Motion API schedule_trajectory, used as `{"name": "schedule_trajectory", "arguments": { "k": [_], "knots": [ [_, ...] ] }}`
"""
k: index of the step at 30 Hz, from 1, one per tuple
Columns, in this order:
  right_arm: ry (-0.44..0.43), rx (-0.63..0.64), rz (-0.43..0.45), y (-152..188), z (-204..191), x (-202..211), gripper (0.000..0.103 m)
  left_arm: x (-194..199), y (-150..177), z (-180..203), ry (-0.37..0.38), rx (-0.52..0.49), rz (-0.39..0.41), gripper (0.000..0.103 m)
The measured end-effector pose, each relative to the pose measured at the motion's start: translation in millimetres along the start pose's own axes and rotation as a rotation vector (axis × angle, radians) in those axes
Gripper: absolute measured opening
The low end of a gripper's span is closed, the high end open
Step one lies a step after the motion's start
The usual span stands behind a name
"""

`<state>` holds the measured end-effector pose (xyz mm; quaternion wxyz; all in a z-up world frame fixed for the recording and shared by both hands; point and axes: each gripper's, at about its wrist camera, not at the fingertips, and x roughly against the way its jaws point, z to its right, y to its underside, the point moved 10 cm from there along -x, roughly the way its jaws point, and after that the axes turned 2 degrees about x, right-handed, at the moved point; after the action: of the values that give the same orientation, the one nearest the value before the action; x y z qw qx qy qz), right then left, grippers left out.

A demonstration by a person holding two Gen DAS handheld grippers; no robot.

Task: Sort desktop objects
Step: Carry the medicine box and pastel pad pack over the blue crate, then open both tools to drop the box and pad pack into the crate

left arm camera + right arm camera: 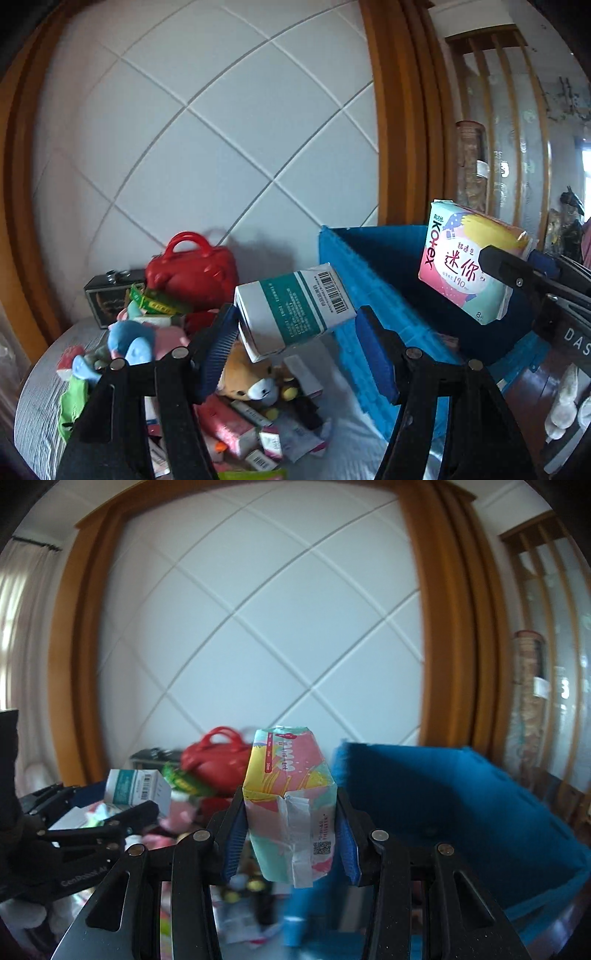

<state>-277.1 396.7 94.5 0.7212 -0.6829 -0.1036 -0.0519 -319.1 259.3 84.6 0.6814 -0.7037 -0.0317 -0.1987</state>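
Note:
My left gripper (pixel 299 350) is shut on a white and teal box (pixel 295 310) with a barcode, held tilted in the air over a pile of small items. To its right, my right gripper (pixel 517 258) grips a pastel Kotex pad pack (pixel 465 258) above the open blue bin (pixel 369 266). In the right wrist view the same pack (pixel 291 805) stands upright between the blue pads (pixel 234 834) of my right gripper (pixel 291 836). The blue bin (pixel 443 805) lies just to the right. At the left edge, the left gripper (pixel 110 805) carries the teal box (pixel 136 786).
On the grey-clothed table (pixel 37 398) lies a heap: a red handbag (pixel 192 269), a dark box (pixel 107 299), green packets (pixel 155 301), a blue and pink plush (pixel 136 339), a bear plush (pixel 251 384) and several small packs. Behind are a white panelled wall and a wooden frame (pixel 391 110).

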Motion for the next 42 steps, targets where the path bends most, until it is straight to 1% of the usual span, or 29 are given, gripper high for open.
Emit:
{"name": "schedule_trajectory", "arguments": {
  "k": [5, 9, 12, 14, 17, 20, 23, 30, 32, 35, 42],
  "knots": [
    [0.115, -0.035, 0.01, -1, 87, 5, 0.043, -26, -19, 86, 0.091, -0.053, 0.01, 0.065],
    [0.193, -0.041, -0.01, 5, 151, 4, 0.043, -49, -24, 137, 0.122, -0.079, 0.002, 0.065],
    [0.256, -0.019, -0.032, 13, 186, -4, 0.043, -65, -23, 168, 0.132, -0.085, -0.032, 0.065],
    [0.264, -0.025, -0.051, 22, 202, -7, 0.043, -78, -18, 187, 0.141, -0.086, -0.069, 0.065],
    [0.296, -0.033, -0.1, 35, 224, -24, 0.043, -95, -8, 208, 0.143, -0.101, -0.131, 0.065],
    [0.299, -0.051, -0.128, 49, 239, -33, 0.043, -105, -2, 221, 0.135, -0.111, -0.171, 0.065],
    [0.317, -0.051, -0.15, 55, 248, -38, 0.043, -116, -2, 232, 0.133, -0.103, -0.2, 0.065],
    [0.319, -0.056, -0.18, 66, 263, -45, 0.043, -134, 9, 239, 0.11, -0.103, -0.251, 0.065],
    [0.329, -0.044, -0.186, 67, 265, -46, 0.043, -134, 7, 239, 0.107, -0.102, -0.246, 0.065],
    [0.339, -0.043, -0.195, 68, 267, -47, 0.043, -137, 12, 239, 0.103, -0.108, -0.268, 0.066],
    [0.368, -0.032, -0.225, 72, 270, -51, 0.045, -140, 11, 234, 0.087, -0.082, -0.265, 0.067]
  ]
}}
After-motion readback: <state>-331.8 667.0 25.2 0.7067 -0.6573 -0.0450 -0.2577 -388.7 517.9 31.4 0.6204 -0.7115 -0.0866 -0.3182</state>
